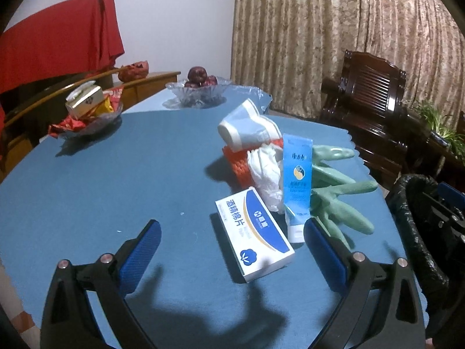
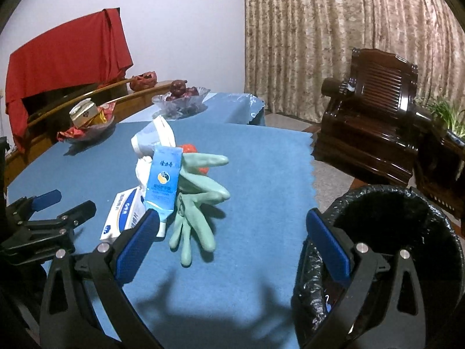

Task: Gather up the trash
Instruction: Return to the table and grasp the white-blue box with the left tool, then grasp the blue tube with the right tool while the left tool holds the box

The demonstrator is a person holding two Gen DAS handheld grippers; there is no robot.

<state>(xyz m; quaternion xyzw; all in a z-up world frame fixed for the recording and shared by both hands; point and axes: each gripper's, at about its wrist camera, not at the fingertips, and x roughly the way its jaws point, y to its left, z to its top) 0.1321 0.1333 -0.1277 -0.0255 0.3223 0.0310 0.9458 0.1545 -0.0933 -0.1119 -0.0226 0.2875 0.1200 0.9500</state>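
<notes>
Both tongs, left tongs (image 1: 232,232) and right tongs (image 2: 229,226), stood wide over the blue tabletop (image 1: 116,174); brown curtains (image 1: 334,43), perhaps brocade, hung behind.

A plain white wall (image 1: 174,14) met beige patterned curtains (image 1: 334,37); a dark carved wooden armchair (image 2: 375,116) stood alongside.

Your right gripper (image 2: 229,232) hangs over the blue tablecloth (image 2: 261,174) with its jaws spread wide and nothing between them. Ahead lie the green rubber gloves (image 2: 200,203), with the blue tube (image 2: 164,184) resting against their left side and the white-and-blue box (image 2: 123,218) just left of the tube. Your left gripper (image 2: 62,202) shows at the left edge, beside the box. The bin with the black liner (image 2: 386,203) stands off the table's right edge, behind your right finger.
</notes>
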